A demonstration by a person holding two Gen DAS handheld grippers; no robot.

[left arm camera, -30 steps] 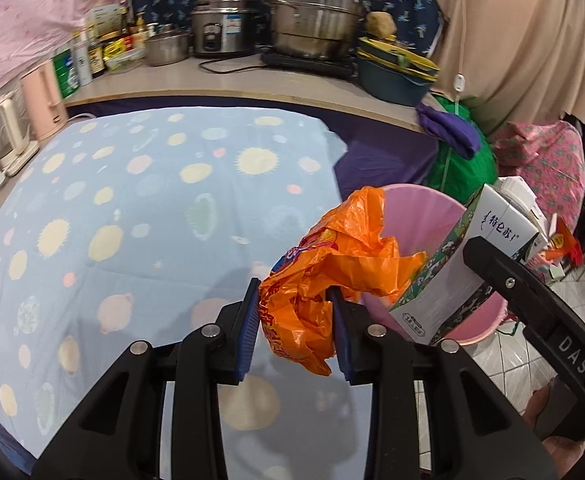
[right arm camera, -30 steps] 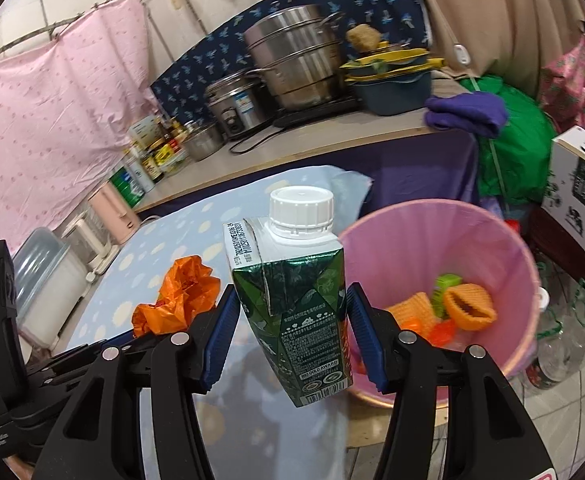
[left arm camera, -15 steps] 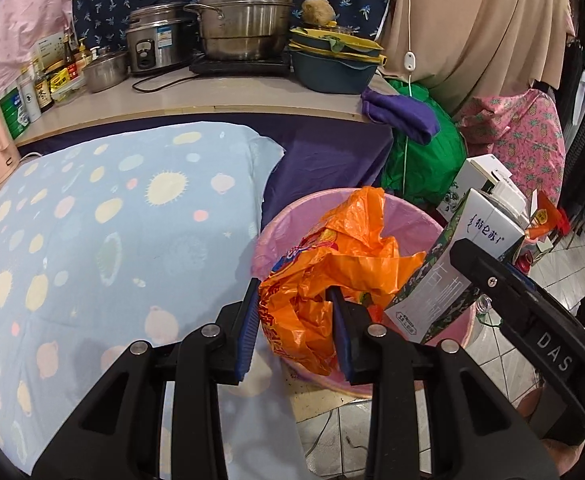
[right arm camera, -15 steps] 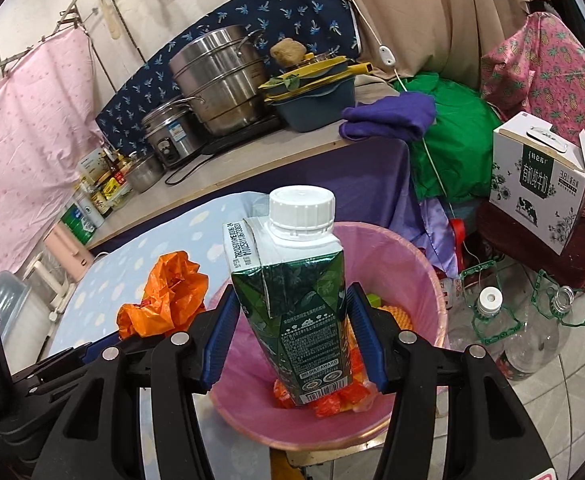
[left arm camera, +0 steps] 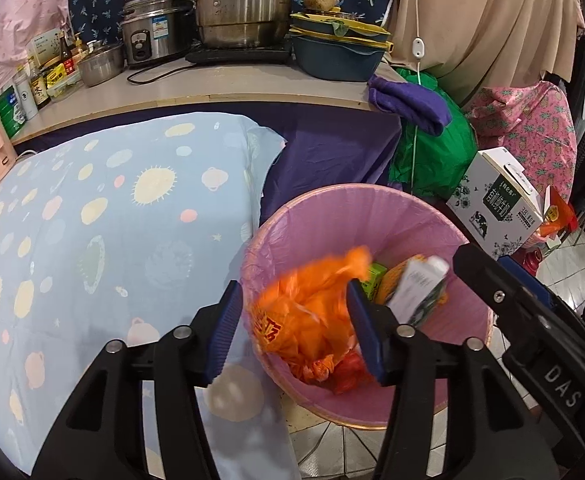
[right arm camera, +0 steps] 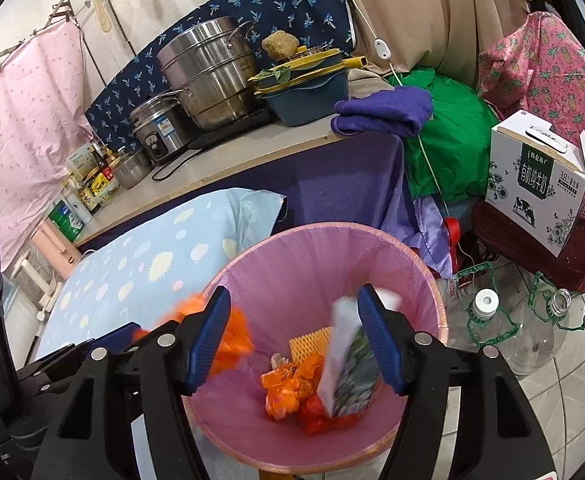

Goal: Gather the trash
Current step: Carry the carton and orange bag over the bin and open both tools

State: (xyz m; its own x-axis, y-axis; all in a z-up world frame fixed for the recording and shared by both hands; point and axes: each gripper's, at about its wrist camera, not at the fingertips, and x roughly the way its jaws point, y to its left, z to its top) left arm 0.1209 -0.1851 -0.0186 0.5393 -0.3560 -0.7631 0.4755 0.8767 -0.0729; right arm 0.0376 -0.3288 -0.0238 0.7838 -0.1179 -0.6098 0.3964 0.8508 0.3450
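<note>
Orange bag (left arm camera: 304, 316) and carton (right arm camera: 350, 364), both motion-blurred

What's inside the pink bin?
In the pink bin are a green-and-white carton, blurred, orange wrappers, a yellow foam net and something red. An orange bag is blurred too. The trash covers the bin's bottom.

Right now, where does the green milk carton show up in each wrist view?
Left wrist: milk carton, blurred, right of centre, inside the pink bin.
Right wrist: milk carton, blurred, lower centre, beside the right gripper, over the bin.
Shared landmark: steel steamer pot.
</note>
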